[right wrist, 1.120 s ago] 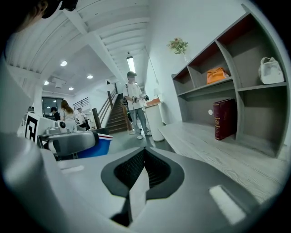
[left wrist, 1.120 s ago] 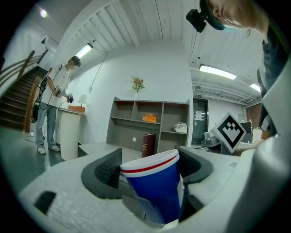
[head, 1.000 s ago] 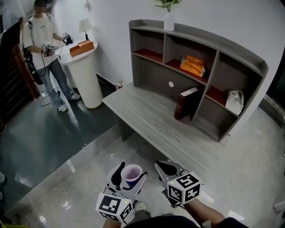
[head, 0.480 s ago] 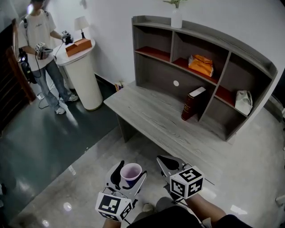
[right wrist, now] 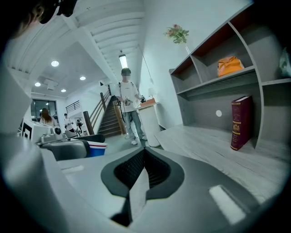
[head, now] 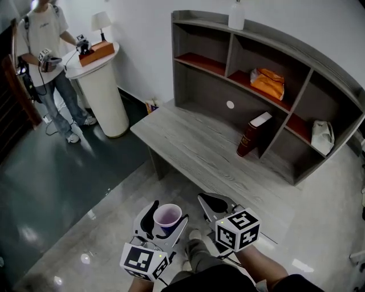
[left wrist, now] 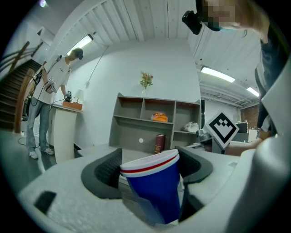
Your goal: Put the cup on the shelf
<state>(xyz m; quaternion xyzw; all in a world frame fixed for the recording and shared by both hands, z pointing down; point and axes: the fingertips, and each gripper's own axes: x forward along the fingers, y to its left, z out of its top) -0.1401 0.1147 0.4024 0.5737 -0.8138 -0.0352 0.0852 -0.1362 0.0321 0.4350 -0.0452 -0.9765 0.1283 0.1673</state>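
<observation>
A blue paper cup (head: 167, 217) with a red and white rim band stands upright between the jaws of my left gripper (head: 165, 216), which is shut on it. In the left gripper view the cup (left wrist: 155, 187) fills the gap between the black pads. My right gripper (head: 215, 204) hangs beside it, to the right, its jaws shut with nothing held (right wrist: 142, 166). Both are over the floor, short of the grey desk (head: 188, 148). The grey curved shelf unit (head: 268, 63) stands on the desk's far side.
The shelf holds an orange bag (head: 268, 82), a dark red book (head: 250, 134) and a white bag (head: 322, 136); a white vase (head: 236, 16) stands on top. A white round pedestal (head: 101, 91) with a lamp stands at left, and a person (head: 41, 63) beside it.
The desk and shelf have drawn closer and shifted right in the head view as both grippers moved forward together. The cup stays held in the left gripper.
</observation>
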